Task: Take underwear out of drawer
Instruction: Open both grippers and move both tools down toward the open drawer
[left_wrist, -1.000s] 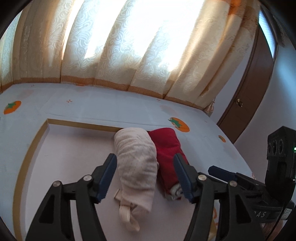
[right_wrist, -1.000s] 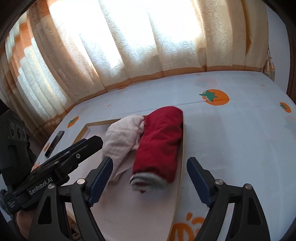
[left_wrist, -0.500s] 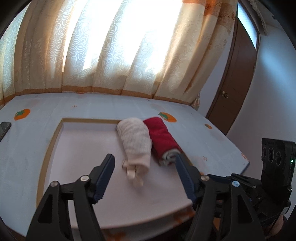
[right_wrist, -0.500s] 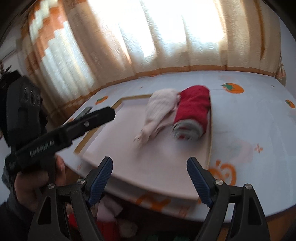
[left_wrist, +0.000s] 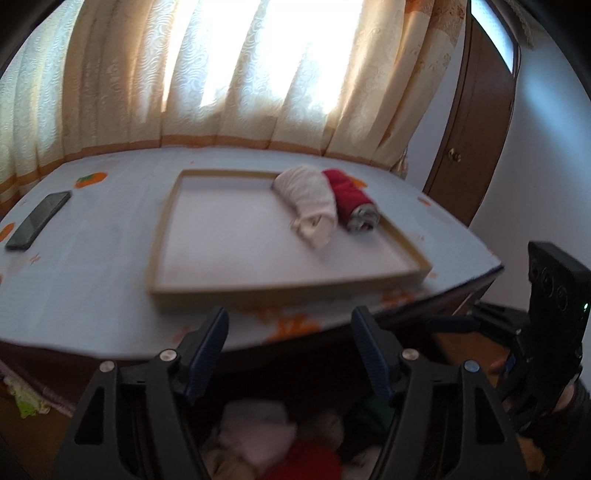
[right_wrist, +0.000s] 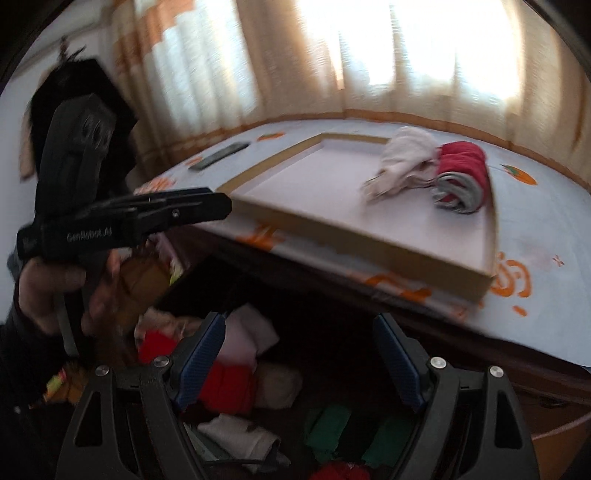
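Observation:
A cream rolled underwear (left_wrist: 310, 201) (right_wrist: 400, 162) and a red rolled one (left_wrist: 352, 201) (right_wrist: 461, 175) lie in a shallow tray (left_wrist: 258, 291) (right_wrist: 332, 236) on the table. Below the table edge an open drawer holds several rolled underwear: pink (left_wrist: 258, 432) (right_wrist: 240, 338), red (left_wrist: 310, 461) (right_wrist: 229, 384), white (right_wrist: 240, 435) and green (right_wrist: 327, 424). My left gripper (left_wrist: 290, 354) is open and empty above the drawer. My right gripper (right_wrist: 299, 363) is open and empty above the drawer. The left gripper's body also shows at the left of the right wrist view (right_wrist: 125, 218).
A black phone (left_wrist: 38, 219) (right_wrist: 218, 157) lies on the tablecloth left of the tray. Curtains hang behind the table. A brown door (left_wrist: 476, 122) stands at the right. The table's front edge overhangs the drawer.
Both grippers have pulled back from the tray and dropped below the table edge. The drawer's contents have come into view. Both stay open and empty.

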